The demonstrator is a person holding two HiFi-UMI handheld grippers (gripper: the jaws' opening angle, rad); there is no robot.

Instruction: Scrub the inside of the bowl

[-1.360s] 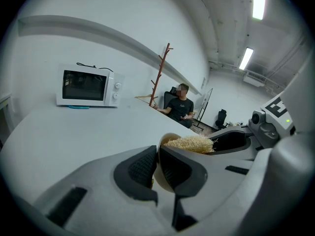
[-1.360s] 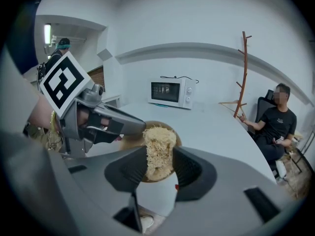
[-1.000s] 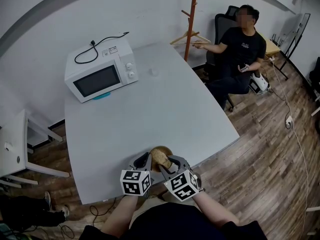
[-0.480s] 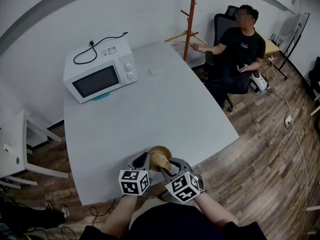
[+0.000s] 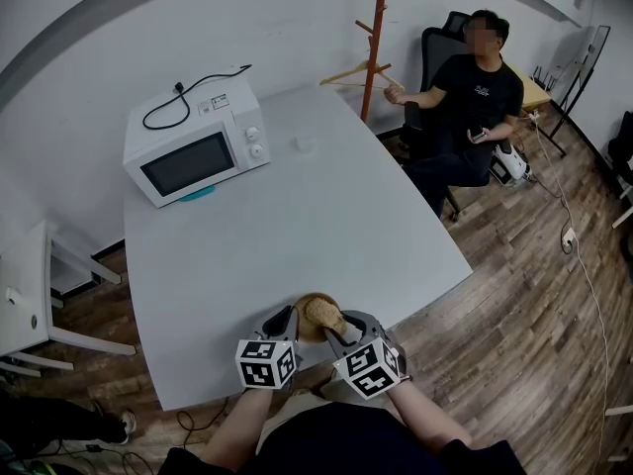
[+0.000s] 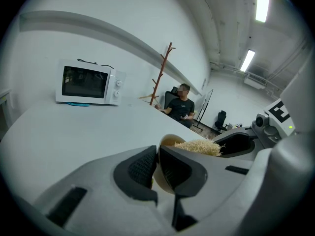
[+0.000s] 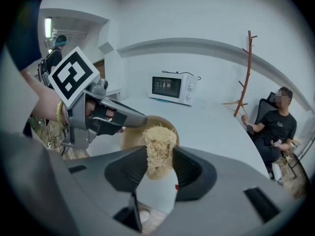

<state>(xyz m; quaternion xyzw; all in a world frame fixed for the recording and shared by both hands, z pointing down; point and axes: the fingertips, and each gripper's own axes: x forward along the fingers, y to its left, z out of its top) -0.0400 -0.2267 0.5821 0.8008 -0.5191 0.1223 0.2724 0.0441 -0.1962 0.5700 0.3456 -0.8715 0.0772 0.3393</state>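
A tan bowl [image 5: 309,317] rests on the grey table [image 5: 297,216] at its near edge. My left gripper [image 5: 289,317] is shut on the bowl's rim [image 6: 165,142], one jaw inside and one outside. My right gripper [image 5: 334,323] is shut on a straw-coloured fibre scrubber [image 7: 158,146]. The scrubber [image 5: 322,313] is inside the bowl [image 7: 133,134], above its floor. In the left gripper view the scrubber [image 6: 199,145] pokes up over the rim beside the right gripper's dark jaw.
A white microwave [image 5: 188,148] stands at the table's far left. A seated person [image 5: 473,107] in black holds a wooden hanger [image 5: 358,75] by a wooden coat stand [image 5: 376,38] past the far right corner. A white chair [image 5: 40,295] stands at left.
The scrubber and right gripper have shifted slightly to the right inside the bowl. The left gripper holds still on the rim. The seated person has moved the hanger about.
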